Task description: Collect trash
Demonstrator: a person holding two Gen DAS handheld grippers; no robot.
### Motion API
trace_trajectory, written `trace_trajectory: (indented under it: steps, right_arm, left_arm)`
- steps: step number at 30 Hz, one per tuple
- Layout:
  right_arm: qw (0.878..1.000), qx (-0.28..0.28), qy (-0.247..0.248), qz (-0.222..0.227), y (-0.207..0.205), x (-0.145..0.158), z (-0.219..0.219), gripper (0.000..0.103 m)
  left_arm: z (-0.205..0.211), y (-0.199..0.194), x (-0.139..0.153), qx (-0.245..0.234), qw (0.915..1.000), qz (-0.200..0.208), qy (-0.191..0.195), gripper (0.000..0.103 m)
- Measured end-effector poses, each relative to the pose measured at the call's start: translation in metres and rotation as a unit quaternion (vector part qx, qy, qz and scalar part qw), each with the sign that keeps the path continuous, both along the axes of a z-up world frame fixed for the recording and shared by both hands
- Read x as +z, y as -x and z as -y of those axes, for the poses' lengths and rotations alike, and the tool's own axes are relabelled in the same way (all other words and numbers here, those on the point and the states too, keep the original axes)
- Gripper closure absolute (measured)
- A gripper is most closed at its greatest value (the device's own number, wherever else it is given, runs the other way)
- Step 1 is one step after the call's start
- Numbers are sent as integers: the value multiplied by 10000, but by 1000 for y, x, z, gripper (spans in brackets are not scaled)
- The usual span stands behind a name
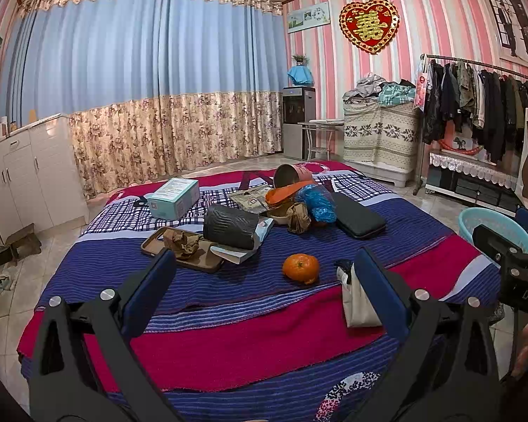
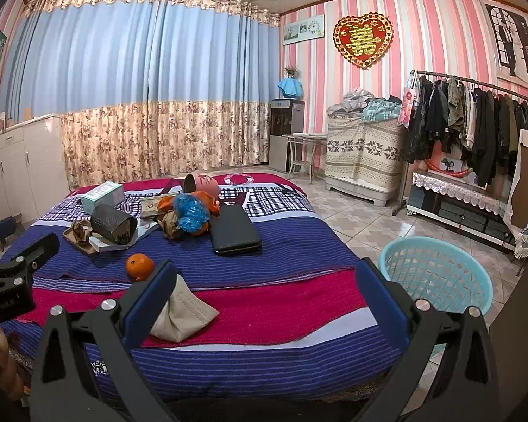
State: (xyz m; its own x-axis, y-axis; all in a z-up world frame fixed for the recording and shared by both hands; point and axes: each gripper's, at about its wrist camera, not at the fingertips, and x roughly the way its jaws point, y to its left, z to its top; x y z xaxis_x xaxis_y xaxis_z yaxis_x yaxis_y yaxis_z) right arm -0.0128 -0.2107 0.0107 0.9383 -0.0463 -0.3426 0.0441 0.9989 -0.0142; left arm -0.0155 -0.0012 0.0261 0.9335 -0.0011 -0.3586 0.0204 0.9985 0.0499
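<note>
2 hand-held grippers, left [image 1: 262, 274] and right [image 2: 265, 281], hang released and empty over the bed [image 2: 292, 246], the basket [image 2: 436, 270] waiting beside it, likely for trash.

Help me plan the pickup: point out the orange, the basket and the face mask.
orange [image 1: 300, 268]: left wrist view, middle of its peel.
basket [image 2: 436, 274]: right wrist view, inner lattice wall.
face mask [image 2: 184, 311]: right wrist view, its folded front.

The left gripper [image 1: 264, 281] is spread wide, holding nothing. The right gripper [image 2: 264, 281] is spread wide too. Both point forward, side by side.
</note>
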Motion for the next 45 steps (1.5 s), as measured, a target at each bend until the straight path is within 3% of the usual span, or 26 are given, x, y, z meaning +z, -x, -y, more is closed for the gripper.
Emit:
trace_trajectory:
  steps: [45]
  right_arm:
    - [10000,-38,-5,-1,-1,-6,0,4]
  left_arm:
    - [1,6,5,-11,10000,16,13,5]
